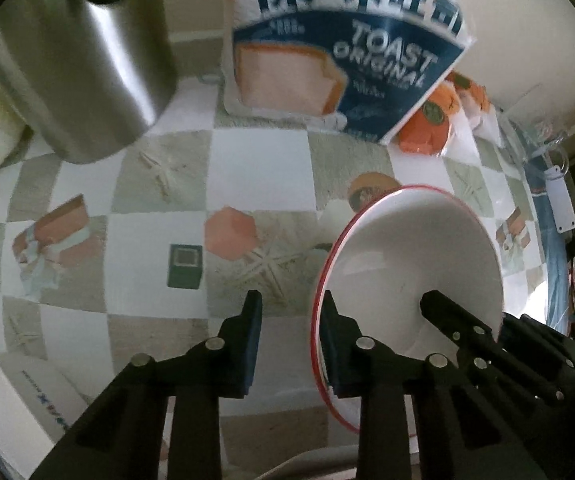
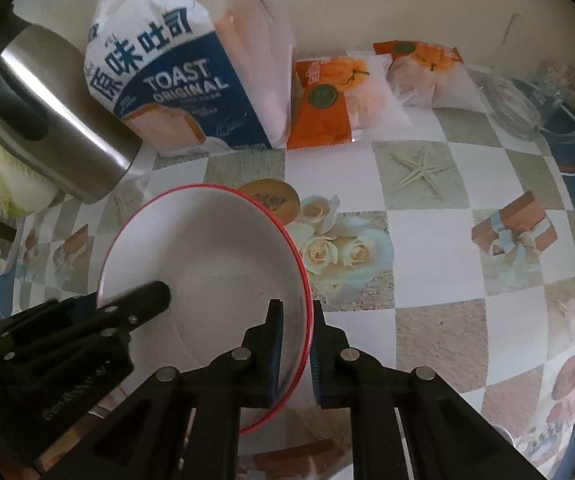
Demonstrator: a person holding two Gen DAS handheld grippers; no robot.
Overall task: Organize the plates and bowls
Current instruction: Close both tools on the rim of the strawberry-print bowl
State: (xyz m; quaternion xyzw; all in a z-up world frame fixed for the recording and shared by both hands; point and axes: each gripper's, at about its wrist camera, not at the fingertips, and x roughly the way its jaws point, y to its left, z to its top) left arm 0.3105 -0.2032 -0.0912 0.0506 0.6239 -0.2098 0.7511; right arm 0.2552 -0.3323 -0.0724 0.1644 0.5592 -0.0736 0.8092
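Note:
A white bowl with a red rim [image 1: 407, 248] [image 2: 207, 248] sits over the checked tablecloth. I cannot tell whether it rests on the cloth. My right gripper [image 2: 296, 306] is shut on the bowl's right rim, one pad inside and one outside. In the left wrist view one of its fingers [image 1: 447, 316] reaches into the bowl. My left gripper [image 1: 290, 296] straddles the opposite rim. Its inner pad lies against the wall, and the outer pad stands apart from it with cloth showing between. In the right wrist view one of its fingers [image 2: 147, 300] lies inside the bowl.
A steel kettle [image 1: 99, 80] [image 2: 59, 128] and a toast bag [image 1: 347, 52] [image 2: 191, 80] stand just behind the bowl. Orange snack packets [image 2: 327, 108] and a glass mug [image 2: 527, 104] lie at the back right. A cabbage [image 2: 3, 176] is at the left.

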